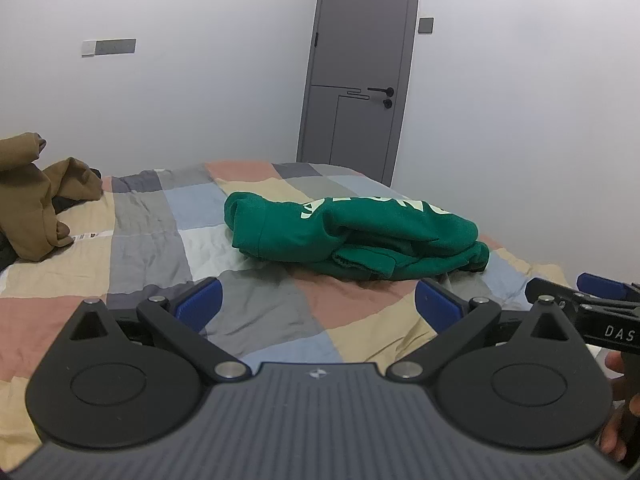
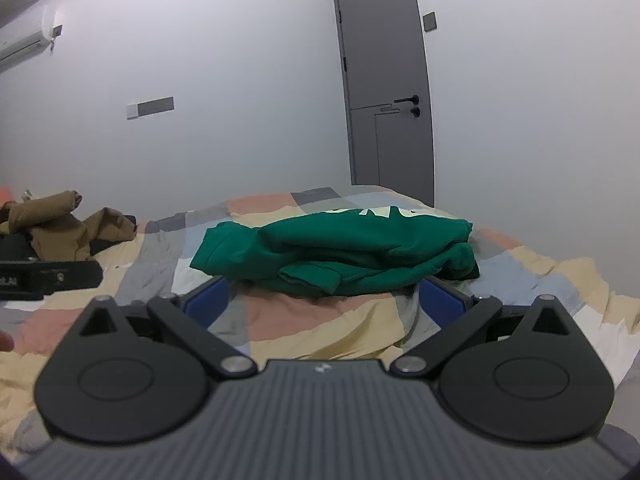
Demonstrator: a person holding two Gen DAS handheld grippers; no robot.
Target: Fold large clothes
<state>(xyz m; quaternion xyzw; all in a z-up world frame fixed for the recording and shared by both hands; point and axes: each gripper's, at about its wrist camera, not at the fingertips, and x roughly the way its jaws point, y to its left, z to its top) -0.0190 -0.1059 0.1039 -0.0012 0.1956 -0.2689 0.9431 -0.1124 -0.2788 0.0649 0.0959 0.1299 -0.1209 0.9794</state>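
Note:
A green sweatshirt (image 1: 352,236) with white lettering lies folded in a thick bundle on the patchwork bedspread (image 1: 152,240). In the right wrist view the same green sweatshirt (image 2: 340,252) rests just beyond the blue pads. My left gripper (image 1: 318,304) is open, nothing between its fingers, a short way in front of the bundle. My right gripper (image 2: 324,300) is open too, its pads either side of the bundle's near edge without touching it. The right gripper also shows at the left wrist view's right edge, held by a hand.
A crumpled brown garment (image 1: 36,196) lies at the bed's far left over something dark. A grey door (image 1: 356,72) stands closed in the white wall behind the bed. The bedspread's right edge drops off past the sweatshirt.

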